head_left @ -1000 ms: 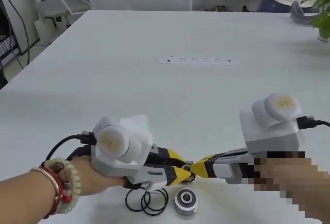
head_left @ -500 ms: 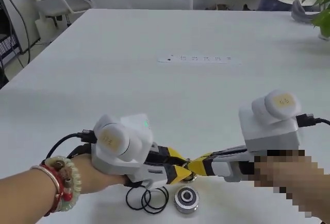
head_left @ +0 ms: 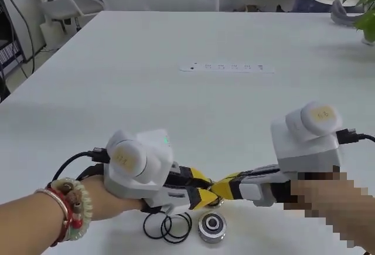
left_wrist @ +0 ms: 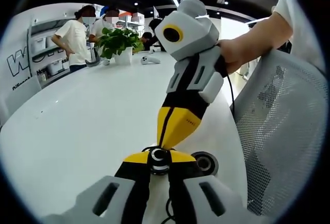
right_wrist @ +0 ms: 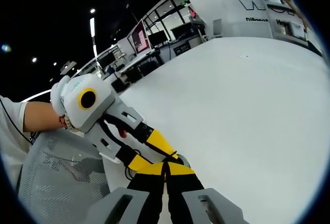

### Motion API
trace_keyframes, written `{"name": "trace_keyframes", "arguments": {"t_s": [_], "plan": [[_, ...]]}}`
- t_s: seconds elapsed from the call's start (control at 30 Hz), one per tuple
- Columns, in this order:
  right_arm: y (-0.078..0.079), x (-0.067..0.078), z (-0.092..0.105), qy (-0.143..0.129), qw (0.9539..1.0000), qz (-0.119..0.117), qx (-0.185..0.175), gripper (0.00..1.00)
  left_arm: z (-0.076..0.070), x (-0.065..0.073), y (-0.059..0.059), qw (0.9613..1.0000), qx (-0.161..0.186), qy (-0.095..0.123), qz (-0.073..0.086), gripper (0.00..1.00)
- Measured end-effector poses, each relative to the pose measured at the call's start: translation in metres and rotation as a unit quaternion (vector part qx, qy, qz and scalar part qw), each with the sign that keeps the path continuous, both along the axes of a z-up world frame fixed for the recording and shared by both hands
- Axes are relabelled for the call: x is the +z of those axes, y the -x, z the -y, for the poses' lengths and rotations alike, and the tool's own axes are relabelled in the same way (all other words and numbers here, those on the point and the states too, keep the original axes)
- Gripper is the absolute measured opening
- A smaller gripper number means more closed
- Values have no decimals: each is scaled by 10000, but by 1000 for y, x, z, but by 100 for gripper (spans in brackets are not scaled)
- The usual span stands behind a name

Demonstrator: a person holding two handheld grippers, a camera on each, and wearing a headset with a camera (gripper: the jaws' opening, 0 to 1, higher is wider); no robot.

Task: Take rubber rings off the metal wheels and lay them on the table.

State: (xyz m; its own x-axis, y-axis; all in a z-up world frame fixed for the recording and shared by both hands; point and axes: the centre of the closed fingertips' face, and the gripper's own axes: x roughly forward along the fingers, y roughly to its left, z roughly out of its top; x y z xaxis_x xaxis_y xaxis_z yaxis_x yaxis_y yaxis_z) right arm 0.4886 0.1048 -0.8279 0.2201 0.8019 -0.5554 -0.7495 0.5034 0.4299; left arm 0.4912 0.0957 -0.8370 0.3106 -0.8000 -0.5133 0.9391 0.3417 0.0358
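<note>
Black rubber rings [head_left: 167, 227] lie on the near table [head_left: 176, 102] beside a metal wheel [head_left: 211, 226]. The left gripper [head_left: 204, 195] clamps a second wheel [left_wrist: 159, 160]. The right gripper [head_left: 220, 189], jaws pressed narrow, meets it, so this ring likely remains to remove.

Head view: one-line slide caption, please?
Left gripper and right gripper meet at a wheel beside loose rubber rings and a second wheel.

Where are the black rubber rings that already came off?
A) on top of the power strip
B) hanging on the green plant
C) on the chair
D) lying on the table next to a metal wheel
D: the loose black rubber rings lie flat on the white table, right beside a metal wheel, at the table's near edge.
</note>
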Motion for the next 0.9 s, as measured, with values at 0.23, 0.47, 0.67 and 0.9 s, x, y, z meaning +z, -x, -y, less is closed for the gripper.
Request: {"name": "trace_keyframes", "arguments": {"t_s": [0.23, 0.47, 0.67, 0.9], "plan": [[-1, -5, 5, 119, 9999, -50, -95, 0, 1, 0, -1, 10000, 13, -22, -43, 8], [-4, -3, 10, 64, 9997, -82, -203, 0, -4, 2, 0, 9992, -84, -329, -203, 10], [-5, -1, 11, -9, 9996, -115, -273, 0, -14, 20, -1, 9995, -73, -194, -229, 17], [-5, 6, 10, -81, 9996, -79, -265, 0, -32, 42, 1, 9996, -146, -226, -115, 23]]}}
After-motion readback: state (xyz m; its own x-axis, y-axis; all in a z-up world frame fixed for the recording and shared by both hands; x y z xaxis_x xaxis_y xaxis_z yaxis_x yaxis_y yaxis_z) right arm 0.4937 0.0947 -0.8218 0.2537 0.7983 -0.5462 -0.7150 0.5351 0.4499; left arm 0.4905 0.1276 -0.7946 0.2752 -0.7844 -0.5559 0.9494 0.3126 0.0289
